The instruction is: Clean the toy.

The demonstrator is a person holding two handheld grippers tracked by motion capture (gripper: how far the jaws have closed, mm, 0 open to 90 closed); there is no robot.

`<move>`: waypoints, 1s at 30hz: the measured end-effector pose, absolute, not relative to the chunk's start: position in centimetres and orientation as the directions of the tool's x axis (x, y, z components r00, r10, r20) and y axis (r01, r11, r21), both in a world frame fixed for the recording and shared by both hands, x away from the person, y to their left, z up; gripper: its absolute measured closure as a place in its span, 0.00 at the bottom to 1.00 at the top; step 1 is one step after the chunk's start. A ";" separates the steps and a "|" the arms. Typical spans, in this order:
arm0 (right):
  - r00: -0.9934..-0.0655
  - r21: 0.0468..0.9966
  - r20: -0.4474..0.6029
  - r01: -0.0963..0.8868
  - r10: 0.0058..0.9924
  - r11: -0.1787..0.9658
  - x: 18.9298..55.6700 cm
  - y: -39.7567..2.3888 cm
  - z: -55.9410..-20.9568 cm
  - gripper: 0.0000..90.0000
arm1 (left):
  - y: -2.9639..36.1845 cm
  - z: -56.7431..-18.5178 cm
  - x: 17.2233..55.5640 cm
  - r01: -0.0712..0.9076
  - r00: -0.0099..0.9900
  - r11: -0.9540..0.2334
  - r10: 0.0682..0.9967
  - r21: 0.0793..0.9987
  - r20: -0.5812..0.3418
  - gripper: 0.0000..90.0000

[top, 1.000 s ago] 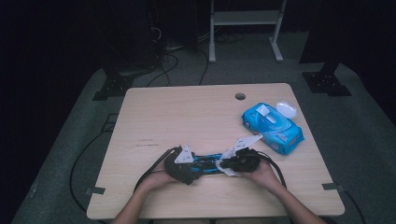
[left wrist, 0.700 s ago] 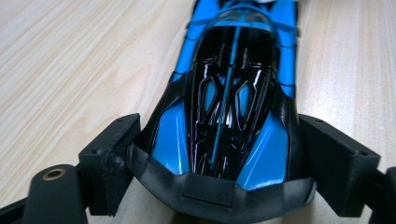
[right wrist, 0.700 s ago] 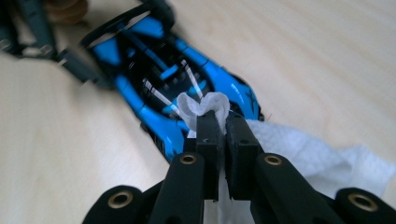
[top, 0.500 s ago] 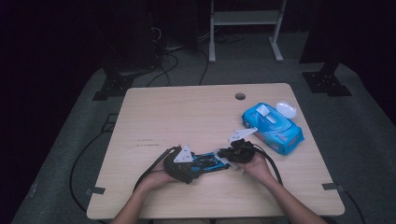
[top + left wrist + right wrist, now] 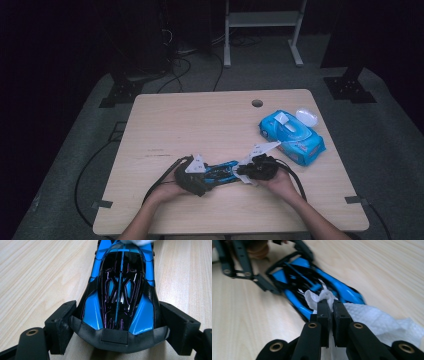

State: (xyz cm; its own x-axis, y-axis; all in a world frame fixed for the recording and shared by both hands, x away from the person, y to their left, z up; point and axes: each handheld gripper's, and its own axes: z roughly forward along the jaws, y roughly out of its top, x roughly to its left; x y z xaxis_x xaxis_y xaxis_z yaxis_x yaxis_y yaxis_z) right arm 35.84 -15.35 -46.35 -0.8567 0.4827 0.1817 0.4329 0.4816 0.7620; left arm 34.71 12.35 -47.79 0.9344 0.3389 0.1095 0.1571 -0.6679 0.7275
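Seen on the light wooden table (image 5: 200, 120): 1 blue-and-black toy car (image 5: 222, 172), lying near the front edge between 2 hand-held grippers. Left hand-held gripper (image 5: 120, 322) set around 1 end of the car, jaws spread wide on either flank, pads against the black bodywork on both sides as far as can be told, and just closing a little. Right hand-held gripper (image 5: 330, 311) clamped nearly shut on 1 white wipe (image 5: 372, 320), bunched tip pressed onto the car's (image 5: 312, 287) glossy top, the loose rest of the sheet trailing back across the table (crumpled, with a dimpled texture). In the left gripper view, car (image 5: 120, 290) pointing away, with 1 dark canopy streaked by thin purple lines and a corner of the wipe (image 5: 140, 242) at the far end. Farther off to the right in the high view, well apart from the car: 1 blue pack of wipes (image 5: 292, 136) with 1 white sheet standing out of its top, and 1 clear lid (image 5: 306, 117) just beside it. Also 1 round hole (image 5: 257, 103) in the table near the far edge. 2 hands (image 5: 280, 182) gripping the tools from the near side, 2 black cables (image 5: 162, 177) trailing off.
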 end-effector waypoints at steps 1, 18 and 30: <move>-0.866 0.764 0.176 0.420 0.468 0.490 35.7 -14.9 -46.3 0.94 | 12.4 -47.8 34.7 0.160 0.935 -0.669 0.339 0.726 0.106 0.22; -0.879 0.774 0.159 0.393 0.449 0.497 35.2 -14.7 -46.5 0.94 | 14.7 -46.8 36.1 0.390 0.893 -0.514 0.414 0.764 -0.177 0.15; -0.887 0.762 0.159 0.390 0.434 0.517 35.2 -14.8 -46.1 0.93 | 15.3 -46.8 36.7 0.487 0.846 -0.476 0.465 0.732 -0.260 0.37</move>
State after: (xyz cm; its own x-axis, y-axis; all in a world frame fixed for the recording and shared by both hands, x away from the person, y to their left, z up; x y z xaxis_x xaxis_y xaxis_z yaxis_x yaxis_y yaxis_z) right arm 35.22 -14.81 -46.11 -0.8869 0.4338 0.1590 0.3897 0.5173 0.7620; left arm 36.66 15.28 -46.80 0.8462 0.4649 -0.2604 0.4868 -0.4759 0.7324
